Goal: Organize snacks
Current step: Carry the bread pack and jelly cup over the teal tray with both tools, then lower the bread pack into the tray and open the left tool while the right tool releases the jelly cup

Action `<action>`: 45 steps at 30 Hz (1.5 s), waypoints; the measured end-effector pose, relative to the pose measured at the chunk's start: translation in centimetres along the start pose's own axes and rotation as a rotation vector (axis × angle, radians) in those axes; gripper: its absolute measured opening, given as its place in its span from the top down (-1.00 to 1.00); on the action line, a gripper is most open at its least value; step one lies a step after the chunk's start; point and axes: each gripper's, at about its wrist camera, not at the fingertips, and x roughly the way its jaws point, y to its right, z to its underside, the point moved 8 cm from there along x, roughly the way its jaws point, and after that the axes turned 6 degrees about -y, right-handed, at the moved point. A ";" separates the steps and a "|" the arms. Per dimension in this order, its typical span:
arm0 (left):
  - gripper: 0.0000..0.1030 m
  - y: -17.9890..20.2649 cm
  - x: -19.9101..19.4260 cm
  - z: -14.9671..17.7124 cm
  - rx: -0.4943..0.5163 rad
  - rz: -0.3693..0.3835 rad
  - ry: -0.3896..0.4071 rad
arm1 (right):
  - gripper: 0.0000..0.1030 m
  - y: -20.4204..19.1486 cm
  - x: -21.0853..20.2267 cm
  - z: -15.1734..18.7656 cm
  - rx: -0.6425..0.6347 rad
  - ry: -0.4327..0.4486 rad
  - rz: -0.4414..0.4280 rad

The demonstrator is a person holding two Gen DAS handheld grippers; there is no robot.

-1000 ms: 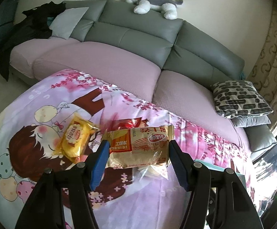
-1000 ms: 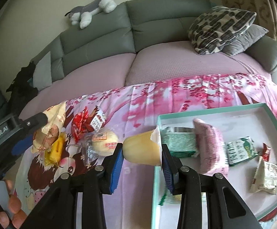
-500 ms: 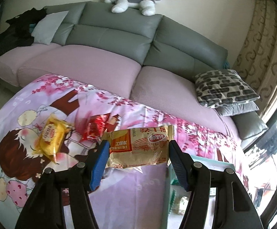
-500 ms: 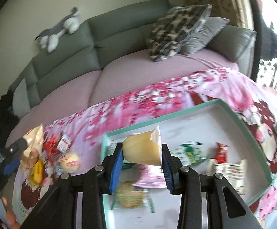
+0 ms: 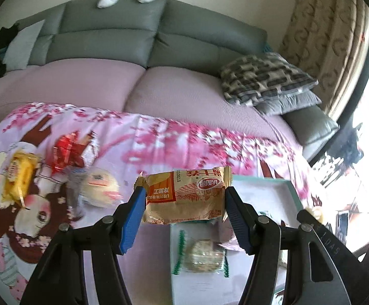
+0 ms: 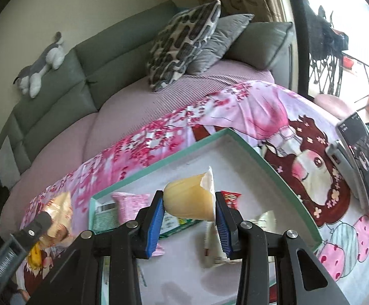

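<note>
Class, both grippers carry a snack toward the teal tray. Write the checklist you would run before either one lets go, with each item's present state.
1. Left gripper clamps the tan snack packet: ok.
2. Right gripper clamps the yellow jelly cup: ok.
3. Jelly cup over the teal tray: ok.
4. Tan packet fully over the tray: cannot tell.
5. Bare tray floor for a drop: ok.
6. Loose snacks left on the blanket: not ok, red packet remains.
</note>
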 end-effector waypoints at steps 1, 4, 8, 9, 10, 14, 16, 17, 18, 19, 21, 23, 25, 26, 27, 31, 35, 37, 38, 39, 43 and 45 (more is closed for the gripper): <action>-0.25 0.4 0.4 0.3 0.011 0.000 -0.008 | 0.21 0.3 0.3 0.1 0.004 -0.009 0.002; -0.25 1.5 1.7 1.2 0.035 0.002 -0.037 | 0.21 0.8 1.1 0.4 0.010 -0.033 0.004; -0.25 2.1 3.6 2.3 0.052 -0.012 -0.079 | 0.21 1.5 1.9 0.8 0.021 -0.056 0.005; -0.25 2.2 3.8 2.5 0.052 -0.013 -0.085 | 0.21 1.6 2.0 0.8 0.024 -0.058 0.005; -0.25 2.2 4.3 2.7 0.051 -0.014 -0.094 | 0.21 1.7 2.1 0.8 0.028 -0.062 0.005; -0.26 2.4 4.9 3.0 0.068 -0.036 -0.094 | 0.21 1.9 2.4 1.0 0.035 -0.069 0.003; -0.26 2.6 5.1 3.1 0.077 -0.038 -0.093 | 0.21 2.0 2.5 1.0 0.035 -0.073 0.002; -0.25 2.8 5.3 3.2 0.081 -0.034 -0.100 | 0.21 2.0 2.6 1.1 0.036 -0.076 0.003; -0.26 2.8 5.5 3.4 0.081 -0.029 -0.107 | 0.21 2.0 2.6 1.1 0.036 -0.077 0.003; -0.26 3.0 5.7 3.5 0.080 -0.025 -0.113 | 0.21 2.1 2.7 1.2 0.038 -0.078 0.004; -0.26 3.2 6.0 3.6 0.083 -0.021 -0.119 | 0.21 2.1 2.9 1.2 0.038 -0.082 0.006; -0.26 3.4 6.2 3.7 0.088 -0.019 -0.122 | 0.21 2.2 3.1 1.3 0.034 -0.089 0.009; -0.26 3.5 6.3 3.8 0.089 -0.015 -0.127 | 0.21 2.2 3.2 1.4 0.028 -0.096 0.014; -0.26 3.5 6.4 3.9 0.089 -0.011 -0.130 | 0.21 2.2 3.3 1.4 0.027 -0.098 0.015; -0.26 3.6 6.5 4.0 0.089 -0.007 -0.133 | 0.21 2.2 3.4 1.5 0.026 -0.100 0.016; -0.26 4.1 6.7 4.2 0.102 0.001 -0.140 | 0.20 2.2 3.6 1.6 0.023 -0.109 0.024; -0.26 4.2 6.7 4.3 0.104 0.007 -0.148 | 0.19 2.2 3.5 1.5 0.020 -0.103 0.021; -0.27 4.1 6.6 4.2 0.094 0.016 -0.154 | 0.19 2.1 3.2 1.3 0.016 -0.092 0.023; -0.28 4.1 6.6 4.2 0.089 0.019 -0.158 | 0.19 2.0 3.1 1.3 0.014 -0.089 0.024; -0.28 4.0 6.6 4.1 0.085 0.021 -0.162 | 0.19 2.0 3.1 1.2 0.013 -0.088 0.024; -0.29 3.6 6.4 3.9 0.054 0.034 -0.167 | 0.19 2.2 3.1 1.3 0.017 -0.094 0.032; -0.30 3.3 6.2 3.7 0.043 0.040 -0.167 | 0.13 2.3 3.3 1.4 0.018 -0.101 0.041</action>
